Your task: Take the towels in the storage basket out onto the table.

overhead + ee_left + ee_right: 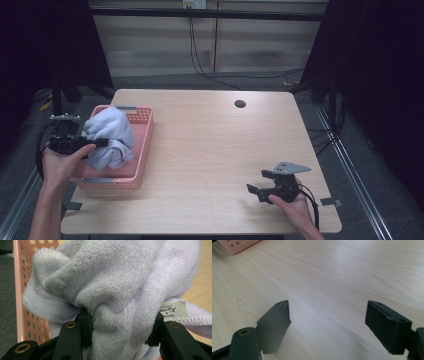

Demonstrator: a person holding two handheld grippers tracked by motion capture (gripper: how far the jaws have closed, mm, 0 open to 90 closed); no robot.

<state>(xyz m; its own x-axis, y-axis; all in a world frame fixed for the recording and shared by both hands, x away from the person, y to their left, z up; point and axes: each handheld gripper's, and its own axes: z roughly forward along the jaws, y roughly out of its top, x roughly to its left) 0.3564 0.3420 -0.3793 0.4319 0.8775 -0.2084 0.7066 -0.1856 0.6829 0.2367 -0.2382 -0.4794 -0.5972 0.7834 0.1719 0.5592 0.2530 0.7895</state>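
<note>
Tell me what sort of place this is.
Probably a lab recording station: a bare wooden table ringed by black curtains, cables trailing behind, and a pink basket holding a towel.

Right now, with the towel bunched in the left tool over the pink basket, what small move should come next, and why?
Probably lift the left tool a bit higher. Its jaws pinch a thick fold of the pale lilac towel, but much of the cloth hangs inside the pink basket. Raising it should clear the rim before carrying it over the table, where the right tool waits open.
</note>
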